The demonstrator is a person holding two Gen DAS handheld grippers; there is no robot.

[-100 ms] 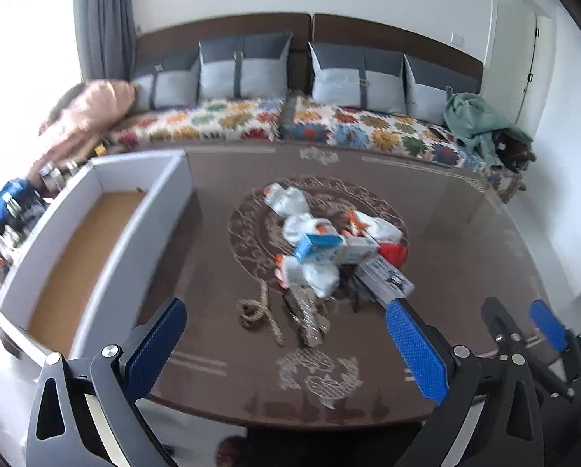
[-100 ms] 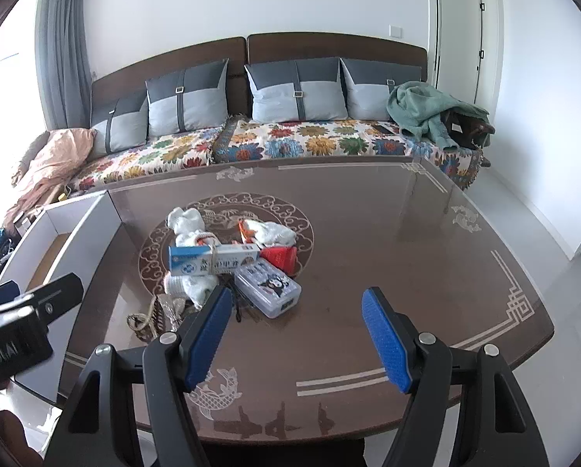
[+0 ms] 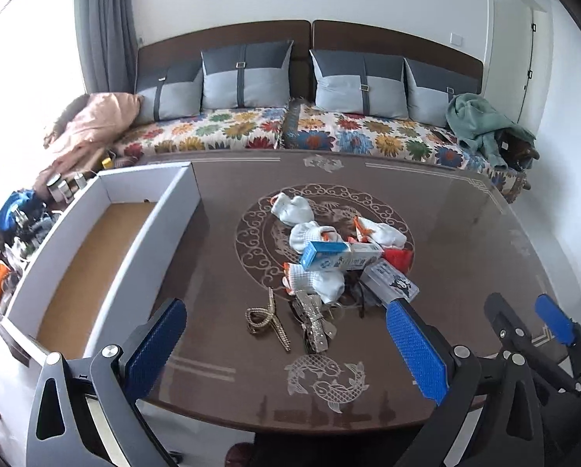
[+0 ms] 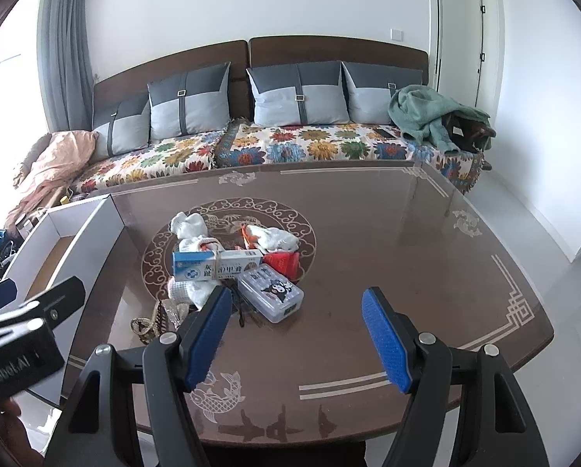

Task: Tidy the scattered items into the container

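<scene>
Your left gripper (image 3: pixel 286 350) and right gripper (image 4: pixel 296 340) both hover with fingers apart, holding nothing. The pile of items (image 3: pixel 345 257) sits mid-table (image 3: pixel 465 233); the box (image 3: pixel 162 233) rests at its left edge.

You are in a home, in a living room. Along the far edge of the brown patterned table (image 4: pixel 368 233) runs a long sofa (image 4: pixel 290 144) with a flowered cover and grey cushions (image 4: pixel 189 105) against a dark wooden back. A green blanket (image 4: pixel 426 116) lies crumpled at its right end and a pink one (image 3: pixel 92 124) at its left. A grey curtain (image 4: pixel 61 50) hangs by a bright window, and a white door (image 3: pixel 520 39) stands in the far right corner.
</scene>
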